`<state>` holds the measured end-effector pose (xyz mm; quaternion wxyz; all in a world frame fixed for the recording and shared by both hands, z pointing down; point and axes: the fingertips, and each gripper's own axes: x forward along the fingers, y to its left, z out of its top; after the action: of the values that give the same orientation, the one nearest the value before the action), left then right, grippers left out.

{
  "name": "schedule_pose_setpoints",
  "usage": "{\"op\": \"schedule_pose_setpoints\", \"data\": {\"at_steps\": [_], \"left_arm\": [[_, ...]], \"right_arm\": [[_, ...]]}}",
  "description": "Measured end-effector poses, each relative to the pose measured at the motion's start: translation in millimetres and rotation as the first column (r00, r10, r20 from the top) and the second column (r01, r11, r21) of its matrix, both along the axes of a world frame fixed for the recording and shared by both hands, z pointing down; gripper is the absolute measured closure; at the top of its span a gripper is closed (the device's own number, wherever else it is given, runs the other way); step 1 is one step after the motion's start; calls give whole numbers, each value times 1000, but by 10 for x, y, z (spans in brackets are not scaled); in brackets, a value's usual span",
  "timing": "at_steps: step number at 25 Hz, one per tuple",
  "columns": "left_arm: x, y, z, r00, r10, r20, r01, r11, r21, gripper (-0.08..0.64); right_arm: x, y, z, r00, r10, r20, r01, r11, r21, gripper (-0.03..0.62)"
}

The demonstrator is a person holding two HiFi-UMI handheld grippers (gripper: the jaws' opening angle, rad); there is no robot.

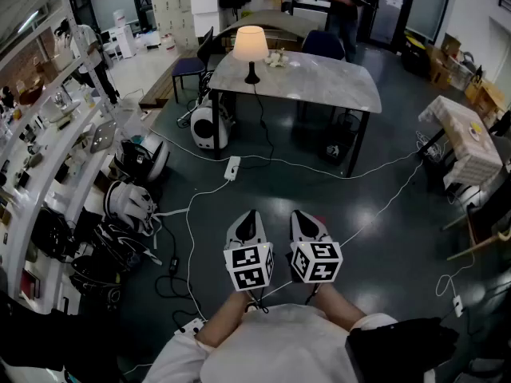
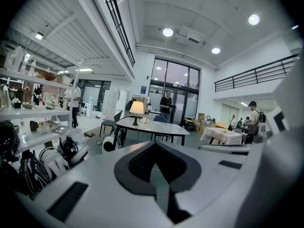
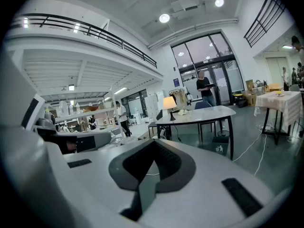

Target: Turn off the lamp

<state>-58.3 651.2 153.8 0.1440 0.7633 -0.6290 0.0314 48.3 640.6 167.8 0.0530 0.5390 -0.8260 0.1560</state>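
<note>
The lamp point(image 1: 250, 45), with a cream shade and a black stem, is lit and stands on the left end of the grey table point(image 1: 319, 82) far ahead of me across the floor. It also shows small and distant as the lamp point(image 2: 137, 109) in the left gripper view and the lamp point(image 3: 169, 103) in the right gripper view. My left gripper point(image 1: 246, 227) and right gripper point(image 1: 308, 227) are held side by side close to my body, both pointing toward the table. Both are shut with nothing between the jaws, as also seen on the left gripper point(image 2: 155, 164) and right gripper point(image 3: 153, 164).
White cables and a power strip point(image 1: 232, 167) cross the dark floor between me and the table. Shelves point(image 1: 48, 158) and helmets and bags point(image 1: 132, 206) line the left. A cloth-covered table point(image 1: 467, 138) stands right. A person point(image 1: 343, 6) stands behind the lamp's table.
</note>
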Motion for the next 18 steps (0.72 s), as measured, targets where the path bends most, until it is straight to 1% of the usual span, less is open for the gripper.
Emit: {"op": "schedule_pose_setpoints", "data": {"at_steps": [8, 12, 15, 18], "left_arm": [[-46, -88, -26, 1000, 3, 7, -3, 1000, 5, 561], [-76, -101, -16, 1000, 5, 7, -5, 1000, 0, 561], [-148, -95, 19, 1000, 8, 10, -8, 1000, -6, 561], [-258, -88, 81, 1000, 20, 21, -19, 1000, -13, 561]], "right_arm": [[-35, -50, -25, 1000, 6, -2, -6, 1000, 0, 594], [-27, -61, 23, 1000, 17, 10, -17, 1000, -25, 594], [-57, -75, 64, 999, 33, 34, -32, 999, -40, 594], [-114, -88, 138, 998, 49, 29, -47, 998, -51, 594]]}}
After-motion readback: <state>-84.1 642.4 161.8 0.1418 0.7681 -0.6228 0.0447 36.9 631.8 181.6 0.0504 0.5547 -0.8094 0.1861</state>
